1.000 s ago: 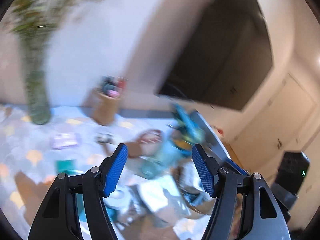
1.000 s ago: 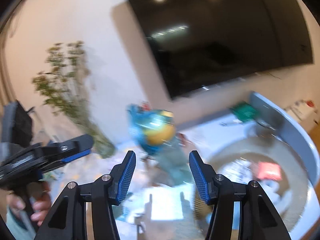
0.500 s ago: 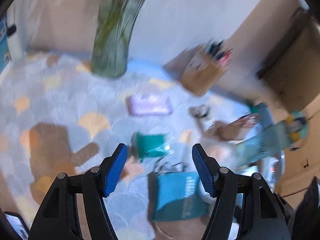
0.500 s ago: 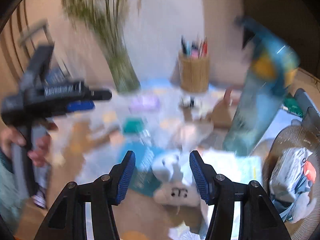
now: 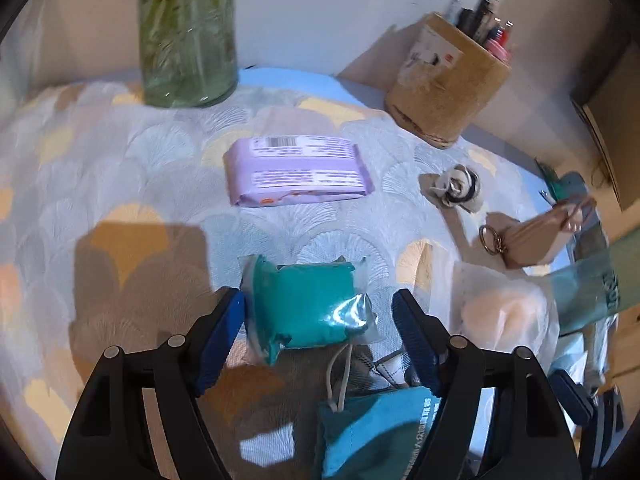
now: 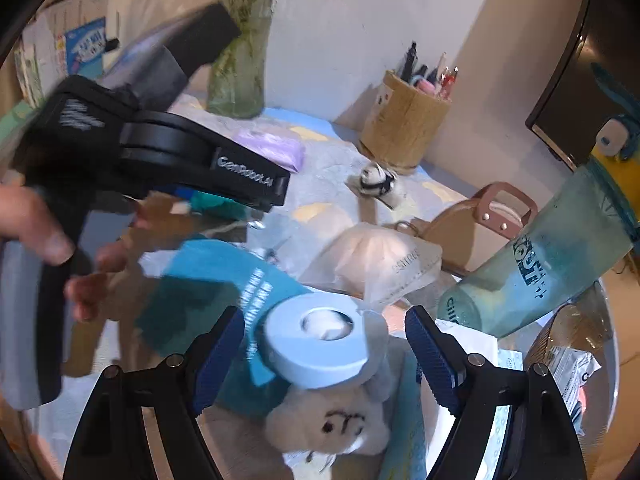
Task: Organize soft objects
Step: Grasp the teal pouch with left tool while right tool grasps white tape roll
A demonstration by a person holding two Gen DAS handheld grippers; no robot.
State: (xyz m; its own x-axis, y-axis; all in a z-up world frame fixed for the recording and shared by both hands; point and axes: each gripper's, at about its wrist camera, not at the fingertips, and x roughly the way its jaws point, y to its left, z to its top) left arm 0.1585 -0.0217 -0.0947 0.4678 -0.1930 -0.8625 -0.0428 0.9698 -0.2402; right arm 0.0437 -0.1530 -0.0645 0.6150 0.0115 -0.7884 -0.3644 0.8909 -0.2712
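Observation:
My left gripper [image 5: 318, 314] is open, its fingers either side of a teal soft pack in clear wrap [image 5: 306, 306] lying on the patterned tablecloth [image 5: 120, 168]. A purple tissue pack [image 5: 296, 170] lies farther back. My right gripper [image 6: 324, 332] is open above a pale blue tape roll [image 6: 320, 346] that rests on a white plush toy [image 6: 332, 424]. A teal cloth bag [image 6: 216, 296] lies to the left of the toy, and a clear bag with a peach soft item [image 6: 376, 264] lies behind it. The left gripper's black body [image 6: 200, 164] shows in the right wrist view.
A glass vase with stems [image 5: 186, 36] and a cork pen holder [image 5: 448, 80] stand at the back. A small key charm [image 5: 456, 188], a tan pouch with a ring [image 5: 532, 240] and a tilted blue tumbler [image 6: 540, 264] sit to the right. A round basket [image 6: 568, 344] holds packets.
Both grippers have swung down from the wall and TV toward the table. The left one has closed in on the teal pack; the right one has come over the tape roll and plush toy.

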